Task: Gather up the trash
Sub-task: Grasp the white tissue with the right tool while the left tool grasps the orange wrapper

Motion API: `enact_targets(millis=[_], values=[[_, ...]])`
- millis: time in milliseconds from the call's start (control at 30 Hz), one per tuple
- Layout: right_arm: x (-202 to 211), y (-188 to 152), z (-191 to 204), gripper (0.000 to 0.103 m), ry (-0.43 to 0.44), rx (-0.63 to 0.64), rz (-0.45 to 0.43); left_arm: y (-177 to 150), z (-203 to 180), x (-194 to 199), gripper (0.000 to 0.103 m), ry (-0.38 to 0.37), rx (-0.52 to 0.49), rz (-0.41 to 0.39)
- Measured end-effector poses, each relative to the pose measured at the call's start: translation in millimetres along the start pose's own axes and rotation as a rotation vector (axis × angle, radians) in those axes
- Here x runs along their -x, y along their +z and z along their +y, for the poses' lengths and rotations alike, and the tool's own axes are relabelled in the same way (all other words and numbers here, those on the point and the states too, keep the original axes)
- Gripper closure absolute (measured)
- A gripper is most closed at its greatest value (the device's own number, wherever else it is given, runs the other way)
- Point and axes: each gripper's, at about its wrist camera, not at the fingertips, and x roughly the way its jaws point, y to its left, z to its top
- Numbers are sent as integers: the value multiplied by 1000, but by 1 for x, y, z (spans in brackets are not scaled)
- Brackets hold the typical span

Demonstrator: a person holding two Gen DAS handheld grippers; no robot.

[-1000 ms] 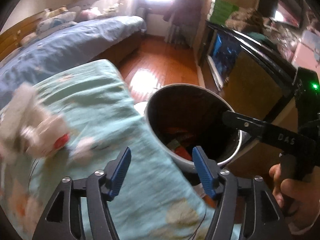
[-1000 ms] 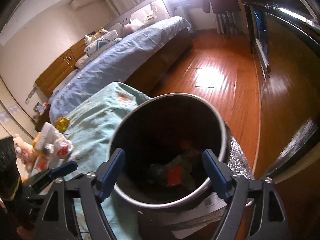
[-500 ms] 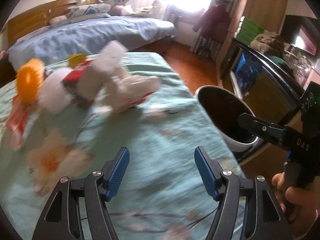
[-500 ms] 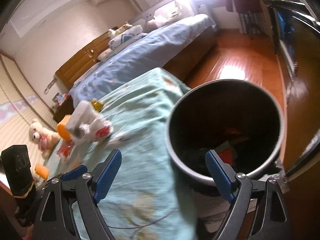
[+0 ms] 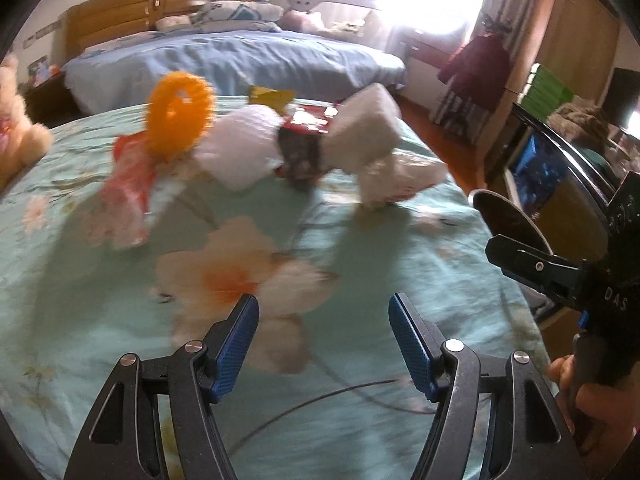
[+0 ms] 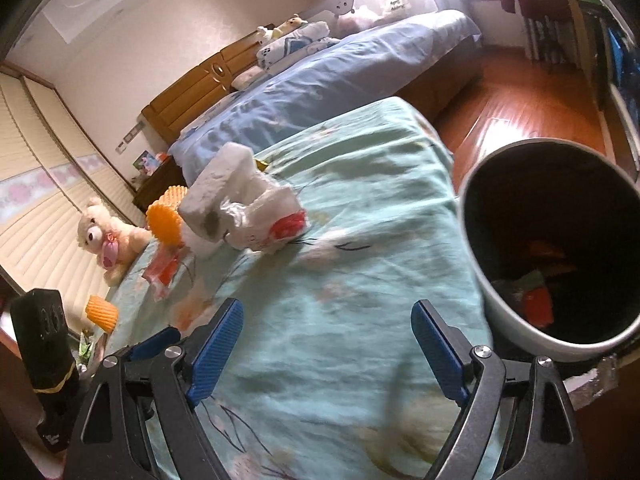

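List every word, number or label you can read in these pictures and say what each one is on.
"DAS": on the black body of the right gripper, seen from the left wrist view.
Embossed marks on the black block at the left of the right wrist view: too unclear to read.
Print on the red and white wrapper on the green sheet: blurred, unreadable.
Sticker on the far bed's white footboard: too small to read.

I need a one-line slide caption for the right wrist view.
Open right gripper over the bedspread, trash pile ahead, bin at right.
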Motion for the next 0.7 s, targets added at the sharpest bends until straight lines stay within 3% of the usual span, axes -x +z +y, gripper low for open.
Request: enact_targets(millis=[367,700], values=[[-27,14,22,16,45,42,4,11,56,12,36,105,106,-38],[-48,42,31,16,49,37,-16,36,100,-2,32,166,181,-53]])
